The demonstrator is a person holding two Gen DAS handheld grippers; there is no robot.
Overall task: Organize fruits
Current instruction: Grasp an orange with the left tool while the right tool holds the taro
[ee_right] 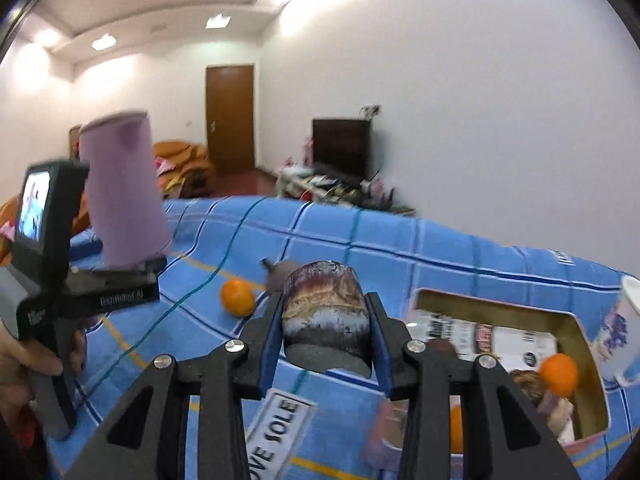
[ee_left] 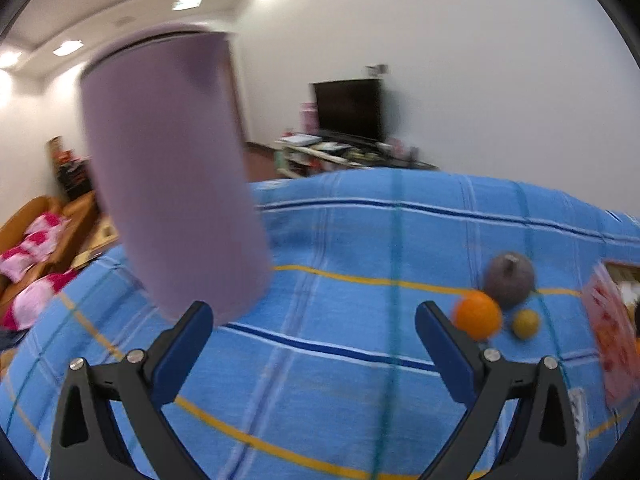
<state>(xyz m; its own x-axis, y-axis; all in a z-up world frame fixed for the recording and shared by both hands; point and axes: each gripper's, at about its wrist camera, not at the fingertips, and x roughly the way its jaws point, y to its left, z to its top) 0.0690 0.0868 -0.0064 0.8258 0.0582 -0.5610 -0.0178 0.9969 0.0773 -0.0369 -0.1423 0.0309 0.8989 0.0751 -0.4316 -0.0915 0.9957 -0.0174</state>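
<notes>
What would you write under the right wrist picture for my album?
Right gripper holds a dark glazed cup over the blue checked cloth, with a box nearby.

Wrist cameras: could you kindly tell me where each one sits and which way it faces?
Left wrist: on the left tool, facing across the blue cloth toward the television; its open fingers show.
Right wrist: on the right tool, facing likewise; fingers clamp a mottled cup; left tool and hand visible.
Shared: lilac cup, orange, television.

Left claw (ee_left: 314, 330) gapes wide over blue cloth (ee_left: 320, 360); lilac cup (ee_left: 172, 172) left, orange (ee_left: 477, 315) right.
</notes>
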